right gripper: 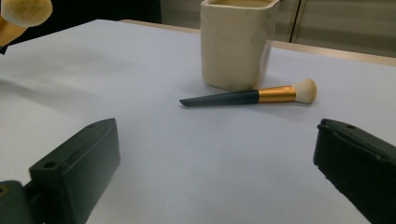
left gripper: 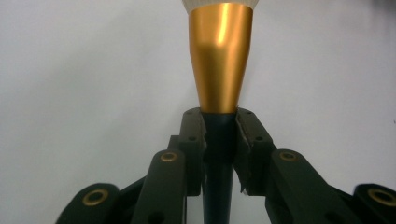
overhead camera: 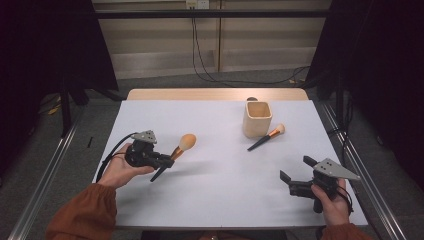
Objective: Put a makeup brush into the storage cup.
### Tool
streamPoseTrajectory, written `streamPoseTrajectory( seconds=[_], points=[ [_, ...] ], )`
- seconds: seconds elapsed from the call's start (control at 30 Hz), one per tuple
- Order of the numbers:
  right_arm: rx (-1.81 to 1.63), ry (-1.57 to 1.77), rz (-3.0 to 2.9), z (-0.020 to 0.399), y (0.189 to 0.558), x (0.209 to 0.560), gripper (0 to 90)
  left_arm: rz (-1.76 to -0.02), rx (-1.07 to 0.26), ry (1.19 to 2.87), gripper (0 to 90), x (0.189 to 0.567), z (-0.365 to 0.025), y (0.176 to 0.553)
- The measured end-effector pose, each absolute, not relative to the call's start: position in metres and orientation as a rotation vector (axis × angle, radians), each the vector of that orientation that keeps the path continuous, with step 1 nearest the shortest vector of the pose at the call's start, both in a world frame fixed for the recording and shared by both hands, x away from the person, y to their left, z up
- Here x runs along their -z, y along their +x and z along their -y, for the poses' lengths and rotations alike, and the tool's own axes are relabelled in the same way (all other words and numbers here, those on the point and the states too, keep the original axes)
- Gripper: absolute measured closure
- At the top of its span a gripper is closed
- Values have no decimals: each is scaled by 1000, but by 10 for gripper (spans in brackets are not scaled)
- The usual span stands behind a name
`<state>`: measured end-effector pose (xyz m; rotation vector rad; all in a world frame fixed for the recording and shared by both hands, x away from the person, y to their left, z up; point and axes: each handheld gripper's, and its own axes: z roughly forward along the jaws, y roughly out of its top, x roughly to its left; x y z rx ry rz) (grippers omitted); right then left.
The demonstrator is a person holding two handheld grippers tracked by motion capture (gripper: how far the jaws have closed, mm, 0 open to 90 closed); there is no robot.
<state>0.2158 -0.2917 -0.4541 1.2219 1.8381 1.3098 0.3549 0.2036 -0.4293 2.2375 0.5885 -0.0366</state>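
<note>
Right tool (overhead camera: pixel 295 176), jaws apart & empty, sits low on the white surface (overhead camera: pixel 220 190) w/ the small black-handled gold-ferruled brush (right gripper: pixel 247 96) lying crosswise ahead by the cream square cup (right gripper: pixel 236 44), while left tool (overhead camera: pixel 167 160) is clamped on the big tan-headed brush (overhead camera: pixel 182 146), head aimed cupward.

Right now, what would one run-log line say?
left gripper: shut on large brush | right gripper: open | small brush: beside cup

The black left tongs (left gripper: pixel 219 122) clamp both jaws on the dark, slim handle of a makeup brush (left gripper: pixel 219 70), just below its shiny gold metal ferrule. The ferrule widens upward to pale bristles at the top edge. Behind lies the plain white counter (left gripper: pixel 79 74).
</note>
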Motion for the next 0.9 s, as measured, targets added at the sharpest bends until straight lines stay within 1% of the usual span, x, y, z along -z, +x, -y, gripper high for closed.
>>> streamPoseTrajectory(
  seconds=[0.17,0.37,0.5,0.7,0.9],
  points=[
    [-1310,1221,-1837,292,216,454,2,-643,-6,2182,746,431,-205,352],
    [-1309,1222,-1837,292,216,454,2,-670,-27,2108,745,432,-209,348],
    [-1309,1221,-1838,292,216,454,2,-700,-77,2071,745,433,-214,347],
    [-1313,1217,-1838,291,216,454,2,-739,-106,1989,745,434,-219,340],
    [-1313,1219,-1837,291,216,454,3,-714,-107,1935,745,429,-219,334]
  ],
)
